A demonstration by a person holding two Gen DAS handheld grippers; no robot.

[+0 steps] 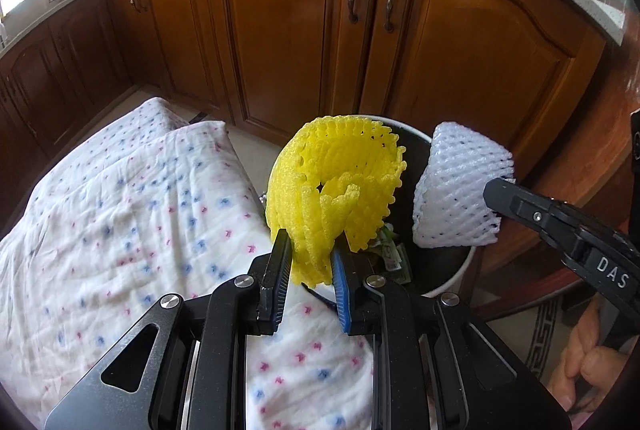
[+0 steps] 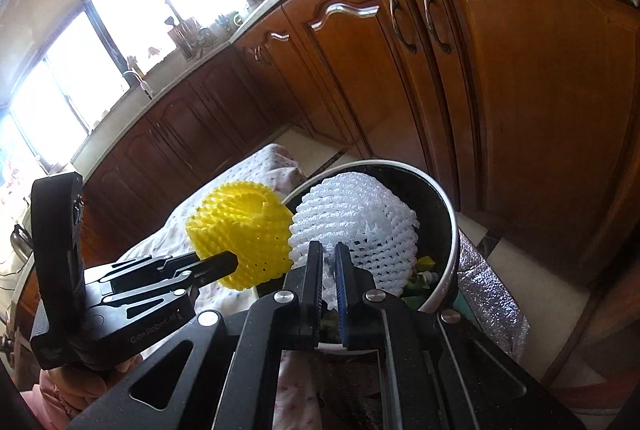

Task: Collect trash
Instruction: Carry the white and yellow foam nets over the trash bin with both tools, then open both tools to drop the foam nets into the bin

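My left gripper (image 1: 310, 254) is shut on a yellow foam fruit net (image 1: 332, 189) and holds it up at the near rim of a white trash bin (image 1: 452, 278) with a dark inside. My right gripper (image 2: 329, 254) is shut on a white foam fruit net (image 2: 356, 226) and holds it over the bin (image 2: 450, 270). In the left wrist view the white net (image 1: 456, 197) hangs over the bin's right side, with the right gripper (image 1: 494, 197) behind it. In the right wrist view the yellow net (image 2: 240, 234) and left gripper (image 2: 236, 262) are just left of the white net. Scraps lie in the bin.
A table under a white cloth with pink and blue dots (image 1: 140, 209) stands left of the bin. Brown wooden cabinets (image 1: 304, 29) under a pale counter run behind. A silver foil bag (image 2: 488, 294) lies on the floor right of the bin.
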